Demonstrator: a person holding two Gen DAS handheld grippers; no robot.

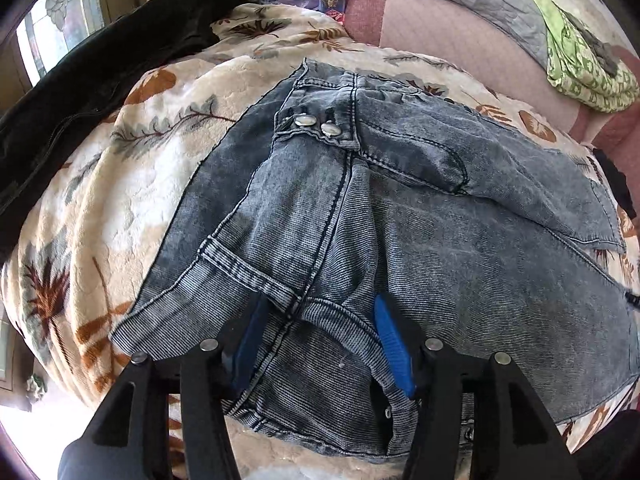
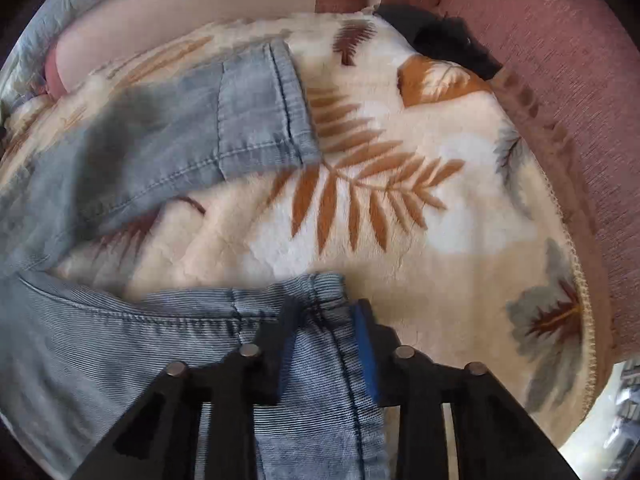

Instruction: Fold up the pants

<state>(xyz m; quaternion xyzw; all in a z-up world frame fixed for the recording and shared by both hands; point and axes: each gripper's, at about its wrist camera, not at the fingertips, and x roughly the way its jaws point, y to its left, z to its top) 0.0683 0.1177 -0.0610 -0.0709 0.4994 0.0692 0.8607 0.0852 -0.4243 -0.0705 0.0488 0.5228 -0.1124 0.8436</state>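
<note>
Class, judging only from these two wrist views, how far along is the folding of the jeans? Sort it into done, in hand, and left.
Done: the jeans lie on the leaf-print blanket, waistband snaps up; one flap appears doubled over.
In hand: the left gripper straddles denim near the crotch seam; the right gripper holds a hem edge.
Left: the other leg's cuff lies apart, so the legs are not yet stacked into a compact fold.

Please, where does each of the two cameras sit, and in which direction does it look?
Left wrist: sits on the left claw, looks along its fingers at the jeans' buttoned waist; only the claw shows.
Right wrist: sits on the right claw, looks over a leg hem and the leaf-print blanket; only the claw shows.
Shared: the jeans and the blanket.
</note>
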